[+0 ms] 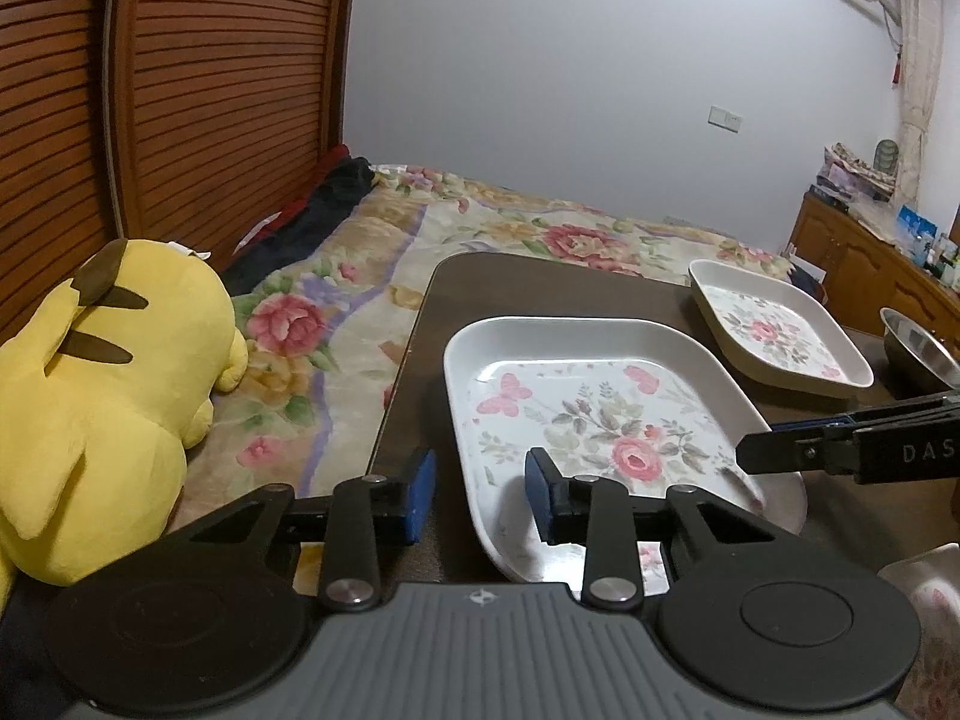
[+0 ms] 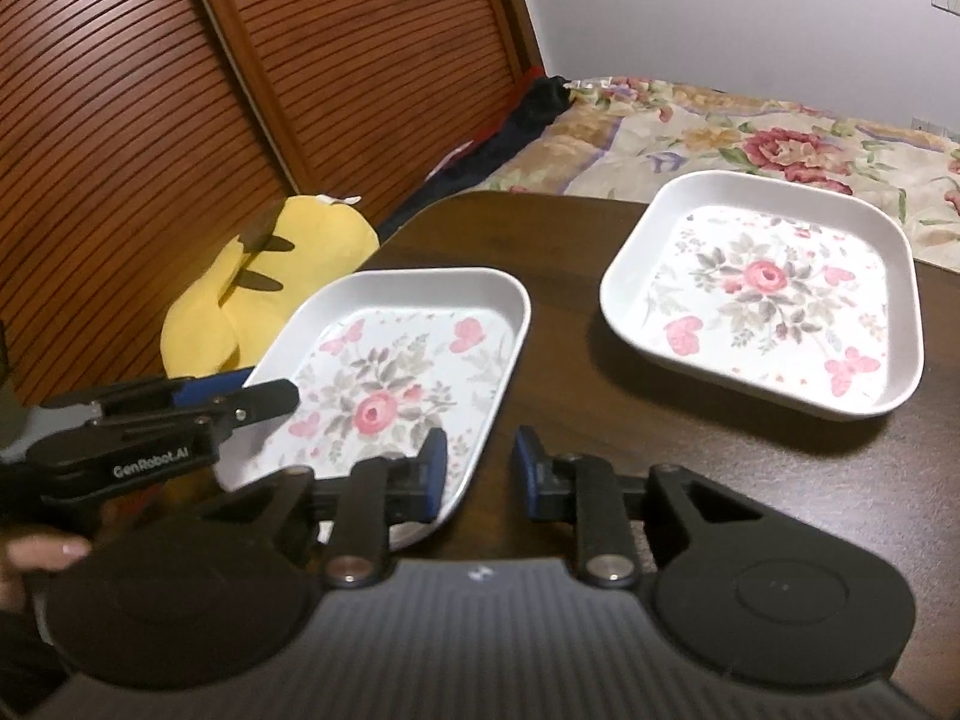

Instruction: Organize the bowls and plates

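A square white plate with a rose print [image 1: 600, 414] [image 2: 390, 384] lies on the dark wooden table [image 1: 540, 288] [image 2: 540, 240]. My left gripper [image 1: 480, 492] [image 2: 276, 390] straddles its left rim, one blue pad outside and one inside, with a gap showing at the rim. My right gripper [image 2: 480, 471] [image 1: 762, 444] straddles the opposite rim the same way, its pads apart from it. Both are open. A second matching plate [image 1: 780, 330] [image 2: 762, 294] sits farther back on the right. A metal bowl [image 1: 918, 354] shows at the right edge.
A yellow plush toy [image 1: 102, 408] [image 2: 264, 288] lies left of the table on a bed with a floral blanket [image 1: 480, 222] [image 2: 750, 132]. Slatted wooden doors stand behind. A wooden cabinet [image 1: 870, 264] is at the far right. Another floral dish [image 1: 924, 576] peeks in at the lower right.
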A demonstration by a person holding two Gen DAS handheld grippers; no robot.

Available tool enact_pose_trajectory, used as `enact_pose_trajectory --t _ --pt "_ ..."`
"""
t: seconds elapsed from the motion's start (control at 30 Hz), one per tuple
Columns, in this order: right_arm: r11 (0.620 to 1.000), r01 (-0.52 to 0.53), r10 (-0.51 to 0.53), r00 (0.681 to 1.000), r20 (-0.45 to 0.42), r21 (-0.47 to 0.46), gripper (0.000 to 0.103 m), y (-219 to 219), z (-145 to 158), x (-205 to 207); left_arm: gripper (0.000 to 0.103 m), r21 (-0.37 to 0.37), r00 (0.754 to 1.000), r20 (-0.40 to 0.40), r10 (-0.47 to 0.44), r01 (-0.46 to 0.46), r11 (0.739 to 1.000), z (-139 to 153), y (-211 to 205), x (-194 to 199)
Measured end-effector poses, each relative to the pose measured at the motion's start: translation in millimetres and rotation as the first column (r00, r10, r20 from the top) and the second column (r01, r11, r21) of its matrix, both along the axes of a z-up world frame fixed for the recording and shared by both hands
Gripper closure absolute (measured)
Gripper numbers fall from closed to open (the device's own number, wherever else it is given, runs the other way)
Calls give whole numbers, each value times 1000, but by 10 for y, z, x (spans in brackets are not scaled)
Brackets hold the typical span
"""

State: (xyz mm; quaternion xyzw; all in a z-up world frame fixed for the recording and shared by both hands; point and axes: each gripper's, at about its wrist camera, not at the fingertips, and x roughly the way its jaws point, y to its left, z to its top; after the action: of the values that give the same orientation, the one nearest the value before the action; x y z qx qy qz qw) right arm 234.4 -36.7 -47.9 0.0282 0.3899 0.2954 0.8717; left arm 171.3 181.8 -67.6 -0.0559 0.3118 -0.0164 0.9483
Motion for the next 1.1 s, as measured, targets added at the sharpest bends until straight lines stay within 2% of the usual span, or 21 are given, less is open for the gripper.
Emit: enact_pose_trajectory --t 0.1,0.23,0.37,0.5,1.1 --pt "1000 5 -5 1000 1 3 79 -12 -2 10 72 -12 1000 -6 -9 9 1000 8 -19 -9" --pt "1000 -10 11 1000 -8 16 91 -12 -17 19 73 -17 1000 -7 -24 24 1000 63 -83 -68" --pt "1000 -9 9 1000 -3 5 92 -24 -18 -20 73 -14 1000 -6 -30 30 999 106 -128 -117" --pt "999 4 -3 1000 -22 40 92 -105 9 -49 73 0 999 14 -35 35 999 209 -201 -193" --pt "992 30 -43 994 100 125 92 -671 546 -629 73 58 984 132 -116 109 992 874 -687 -810"
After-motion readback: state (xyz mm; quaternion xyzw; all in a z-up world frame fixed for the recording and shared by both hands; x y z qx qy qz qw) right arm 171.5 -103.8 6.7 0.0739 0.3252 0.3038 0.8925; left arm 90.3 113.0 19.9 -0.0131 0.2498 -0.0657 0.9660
